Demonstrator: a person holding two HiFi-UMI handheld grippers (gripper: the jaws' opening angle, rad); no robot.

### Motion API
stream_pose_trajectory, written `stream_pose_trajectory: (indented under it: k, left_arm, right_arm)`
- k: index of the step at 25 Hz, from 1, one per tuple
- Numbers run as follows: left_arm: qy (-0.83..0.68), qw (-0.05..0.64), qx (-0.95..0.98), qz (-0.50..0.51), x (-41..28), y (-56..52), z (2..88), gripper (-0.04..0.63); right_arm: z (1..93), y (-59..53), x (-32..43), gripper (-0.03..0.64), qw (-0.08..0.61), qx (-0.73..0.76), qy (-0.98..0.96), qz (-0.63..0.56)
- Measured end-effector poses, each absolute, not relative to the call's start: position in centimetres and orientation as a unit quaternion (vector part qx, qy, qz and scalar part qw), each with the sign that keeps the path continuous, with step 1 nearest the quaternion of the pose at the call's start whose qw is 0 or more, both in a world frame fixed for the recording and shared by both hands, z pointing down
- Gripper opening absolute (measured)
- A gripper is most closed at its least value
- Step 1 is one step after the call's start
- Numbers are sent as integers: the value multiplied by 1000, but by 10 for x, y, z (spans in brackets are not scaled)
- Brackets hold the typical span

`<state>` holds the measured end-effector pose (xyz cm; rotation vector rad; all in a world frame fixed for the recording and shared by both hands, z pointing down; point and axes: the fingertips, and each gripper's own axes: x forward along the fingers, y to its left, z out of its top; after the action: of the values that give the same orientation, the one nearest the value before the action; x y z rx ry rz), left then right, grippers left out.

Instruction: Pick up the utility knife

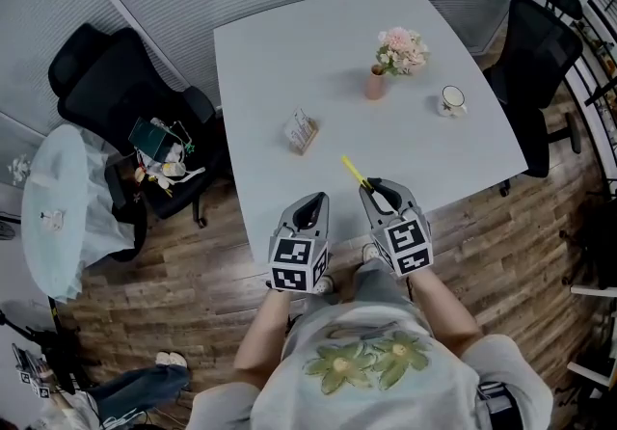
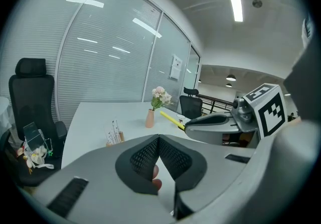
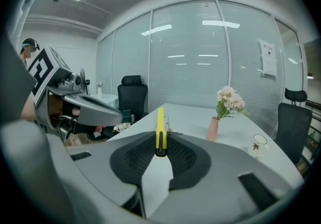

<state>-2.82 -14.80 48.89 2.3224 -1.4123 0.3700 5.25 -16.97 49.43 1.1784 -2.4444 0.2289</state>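
The yellow utility knife (image 1: 353,171) is off the white table (image 1: 280,62), clamped in my right gripper (image 1: 371,185) and sticking out forward over the table's near edge. In the right gripper view the knife (image 3: 160,127) stands between the dark pads, with my right gripper (image 3: 160,151) shut on its rear end. My left gripper (image 1: 313,203) hangs beside it on the left, just off the table's front edge. In the left gripper view my left gripper (image 2: 159,140) has its pads meeting with nothing between them, and the knife (image 2: 171,119) shows at the right.
On the table stand a small wooden card holder (image 1: 302,132), a pink vase with flowers (image 1: 376,81) and a white mug (image 1: 451,100). Black office chairs (image 1: 125,95) (image 1: 535,62) flank the table. A round glass side table (image 1: 53,206) is at the far left.
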Motion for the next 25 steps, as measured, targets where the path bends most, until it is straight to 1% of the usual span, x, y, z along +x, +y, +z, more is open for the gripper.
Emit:
stream_pose_trajectory:
  k: [8, 25]
  left_arm:
    - [-494, 181, 840, 135, -16, -141, 480, 2]
    - [-486, 162, 850, 122, 1, -132, 458, 2]
  right_arm:
    - [459, -161, 60, 71, 174, 441, -880, 47]
    - [437, -145, 66, 69, 155, 441, -883, 25]
